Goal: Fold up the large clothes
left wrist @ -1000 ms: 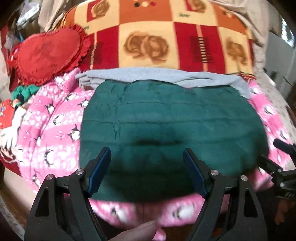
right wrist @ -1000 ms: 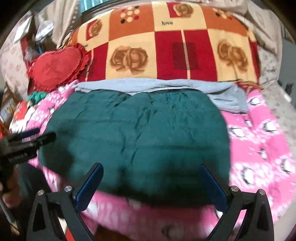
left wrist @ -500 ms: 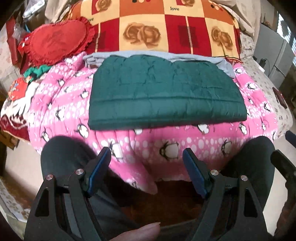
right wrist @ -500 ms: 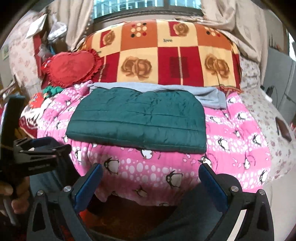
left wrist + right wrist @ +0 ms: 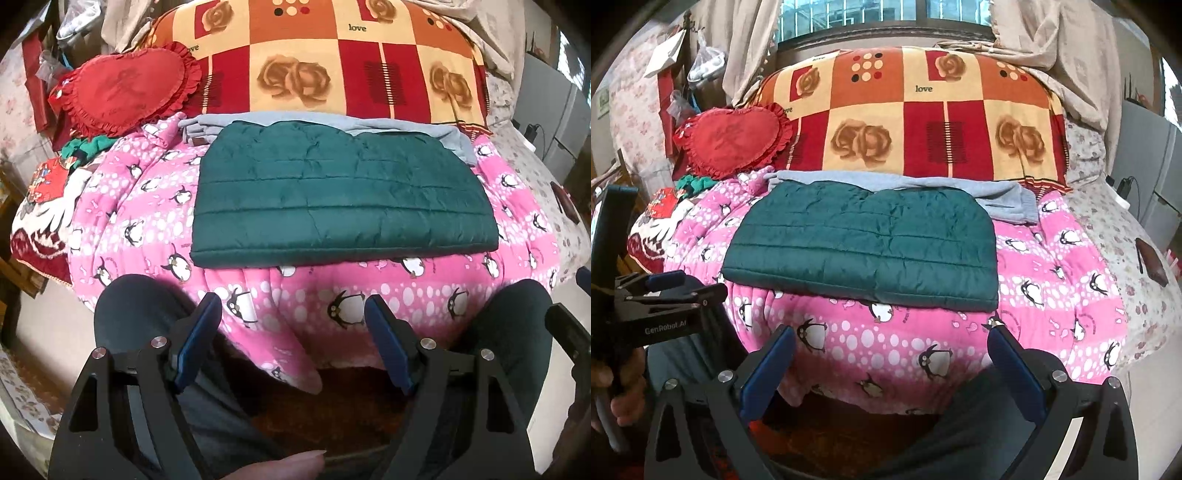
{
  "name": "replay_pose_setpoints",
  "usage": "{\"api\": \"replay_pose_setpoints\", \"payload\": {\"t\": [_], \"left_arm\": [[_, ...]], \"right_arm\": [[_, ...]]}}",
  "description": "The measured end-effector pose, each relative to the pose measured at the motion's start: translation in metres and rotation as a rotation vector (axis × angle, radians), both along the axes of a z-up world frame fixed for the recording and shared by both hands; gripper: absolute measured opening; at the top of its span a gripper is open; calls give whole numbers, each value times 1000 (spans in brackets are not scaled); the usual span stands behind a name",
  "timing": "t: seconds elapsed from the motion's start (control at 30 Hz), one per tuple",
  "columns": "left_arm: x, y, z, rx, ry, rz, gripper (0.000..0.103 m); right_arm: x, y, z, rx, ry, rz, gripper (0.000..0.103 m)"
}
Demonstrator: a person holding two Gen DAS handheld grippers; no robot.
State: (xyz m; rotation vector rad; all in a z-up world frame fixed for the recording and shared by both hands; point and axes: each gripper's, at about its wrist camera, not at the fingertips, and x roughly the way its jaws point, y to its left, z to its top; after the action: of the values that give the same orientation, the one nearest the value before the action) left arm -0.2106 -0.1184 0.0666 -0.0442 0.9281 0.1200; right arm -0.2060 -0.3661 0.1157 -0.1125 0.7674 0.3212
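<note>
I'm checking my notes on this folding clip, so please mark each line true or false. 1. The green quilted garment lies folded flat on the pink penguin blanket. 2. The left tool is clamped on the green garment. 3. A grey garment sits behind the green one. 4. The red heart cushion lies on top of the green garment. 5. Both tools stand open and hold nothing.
1. True: the green quilted garment lies flat as a neat rectangle on the pink penguin blanket.
2. False: the left tool is open, short of the garment.
3. True: the grey garment shows along its far edge.
4. False: the red heart cushion lies off to the far left.
5. True: the right tool is empty too.
</note>
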Motion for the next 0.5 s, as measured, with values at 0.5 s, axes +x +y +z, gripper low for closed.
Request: {"api": "replay_pose_setpoints", "payload": {"t": [0.5], "left_arm": [[1, -5, 1, 7, -2, -6, 80]], "right_arm": [[-1, -1, 0, 7, 3, 3, 103]]}}
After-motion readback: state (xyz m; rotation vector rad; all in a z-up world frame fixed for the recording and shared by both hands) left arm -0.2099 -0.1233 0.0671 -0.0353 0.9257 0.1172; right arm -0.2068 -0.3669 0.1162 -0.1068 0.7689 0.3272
